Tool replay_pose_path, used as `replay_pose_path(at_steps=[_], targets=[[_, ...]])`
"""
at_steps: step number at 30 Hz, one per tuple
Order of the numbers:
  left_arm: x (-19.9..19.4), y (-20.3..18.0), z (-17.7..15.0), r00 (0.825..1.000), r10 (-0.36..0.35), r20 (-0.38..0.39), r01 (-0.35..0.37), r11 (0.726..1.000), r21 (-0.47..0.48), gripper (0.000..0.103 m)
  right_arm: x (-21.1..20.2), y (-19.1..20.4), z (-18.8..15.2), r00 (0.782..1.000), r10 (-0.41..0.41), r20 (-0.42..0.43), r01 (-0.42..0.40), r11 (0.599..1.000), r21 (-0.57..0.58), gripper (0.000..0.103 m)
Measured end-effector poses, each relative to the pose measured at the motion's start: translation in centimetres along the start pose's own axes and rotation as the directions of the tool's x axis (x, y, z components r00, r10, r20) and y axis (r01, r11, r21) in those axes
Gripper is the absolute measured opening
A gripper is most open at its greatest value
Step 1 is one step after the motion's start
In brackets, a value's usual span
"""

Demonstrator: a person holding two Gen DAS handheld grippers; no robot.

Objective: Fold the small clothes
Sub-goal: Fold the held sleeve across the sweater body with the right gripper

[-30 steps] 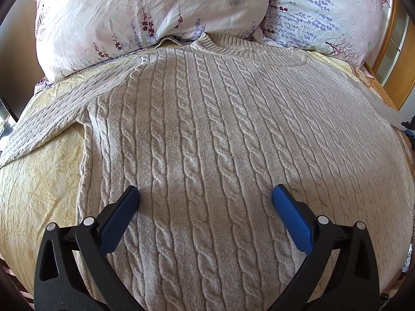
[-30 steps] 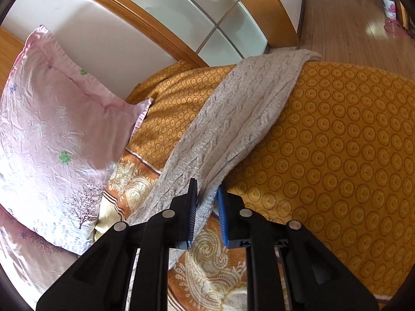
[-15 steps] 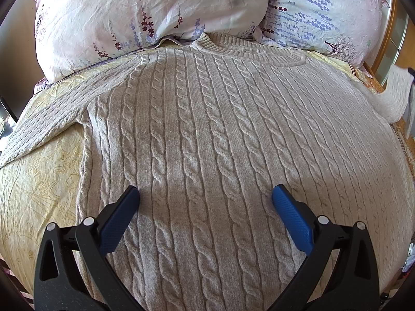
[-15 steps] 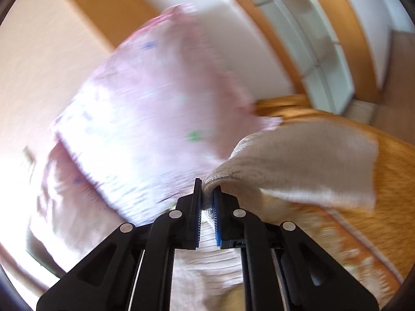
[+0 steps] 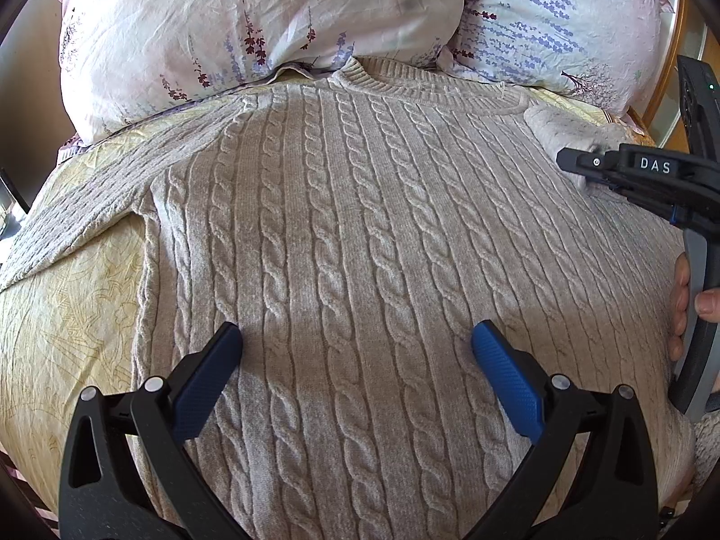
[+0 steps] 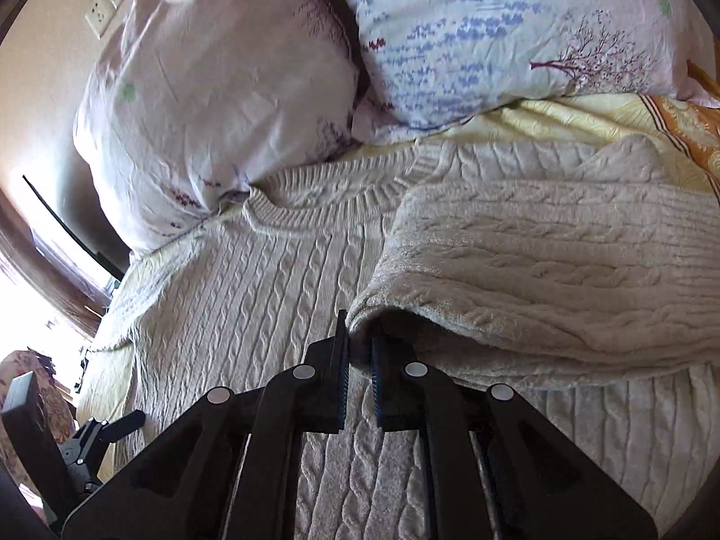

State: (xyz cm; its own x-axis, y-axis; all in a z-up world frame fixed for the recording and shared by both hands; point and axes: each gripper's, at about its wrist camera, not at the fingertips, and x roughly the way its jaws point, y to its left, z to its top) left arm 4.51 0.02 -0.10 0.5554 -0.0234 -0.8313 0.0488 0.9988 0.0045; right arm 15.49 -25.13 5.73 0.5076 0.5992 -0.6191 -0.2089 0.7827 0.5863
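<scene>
Item 1: my left tongs (image 5: 355, 351), spread wide, nothing between the blue pads, poised over the sweater's lower middle.

Item 2: sweater (image 5: 360, 234), beige cable knit, spread flat on the bed (image 5: 72, 315), collar at the head end, one sleeve lying out toward the bed's left edge.

Item 3: my right tongs (image 6: 359, 355), nearly closed, pinching the other sleeve (image 6: 540, 270), which is drawn across the chest below the collar. My hand (image 5: 681, 310) grips the handle at the right.

Item 4: two floral pillows (image 5: 252, 22) at the head end, touching the collar.
</scene>
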Motion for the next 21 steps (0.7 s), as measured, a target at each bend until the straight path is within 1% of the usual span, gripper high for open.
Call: replay_pose_path(at_steps=[2,3,4,6,9,13,15,17,18,21], targets=[[0.0,0.0,0.0,1.0,0.0,0.0,0.0,1.0,0.0,0.101,-0.4,-0.6,0.0,0.999,0.047,-0.019,-0.046,0.998,0.048,0.022],[0.0,0.0,0.0,1.0,0.0,0.0,0.0,1.0,0.0,0.101,-0.2,-0.8,0.6,0.997,0.072,-0.025,-0.07,0.994,0.083,0.036],[0.0,0.0,0.0,1.0,0.0,0.0,0.0,1.0,0.0,0.101,-0.6,-1.2,0.7,0.995,0.095,-0.012,-0.093,0.989,0.117,0.047],[0.0,0.0,0.0,1.0,0.0,0.0,0.0,1.0,0.0,0.101,-1.5,-2.2,1.0,0.995,0.092,0.022,-0.095,0.98,0.177,0.053],[0.0,-0.1,0.0,1.0,0.002,0.0,-0.002,1.0,0.0,0.101,-2.9,-4.6,1.3,0.994,0.075,0.073,-0.093,0.953,0.29,0.053],[0.0,-0.1,0.0,1.0,0.002,0.001,-0.002,1.0,0.0,0.101,-4.6,-8.4,1.4,0.99,0.0,0.138,-0.06,0.898,0.435,0.052],[0.0,-0.1,0.0,1.0,0.002,0.001,-0.002,1.0,0.0,0.101,-5.7,-10.2,1.2,0.986,-0.02,0.165,-0.065,0.868,0.493,0.052],[0.0,-0.1,0.0,1.0,0.002,0.001,-0.002,1.0,0.0,0.101,-6.4,-11.5,1.1,0.982,-0.034,0.187,-0.072,0.842,0.534,0.049],[0.0,-0.1,0.0,1.0,0.002,0.001,-0.002,1.0,0.0,0.101,-6.6,-12.0,1.1,0.981,-0.04,0.192,-0.073,0.835,0.546,0.045],[0.0,-0.1,0.0,1.0,0.002,0.001,-0.002,1.0,0.001,0.101,-6.7,-12.5,1.1,0.977,-0.063,0.202,-0.062,0.826,0.56,0.038]])
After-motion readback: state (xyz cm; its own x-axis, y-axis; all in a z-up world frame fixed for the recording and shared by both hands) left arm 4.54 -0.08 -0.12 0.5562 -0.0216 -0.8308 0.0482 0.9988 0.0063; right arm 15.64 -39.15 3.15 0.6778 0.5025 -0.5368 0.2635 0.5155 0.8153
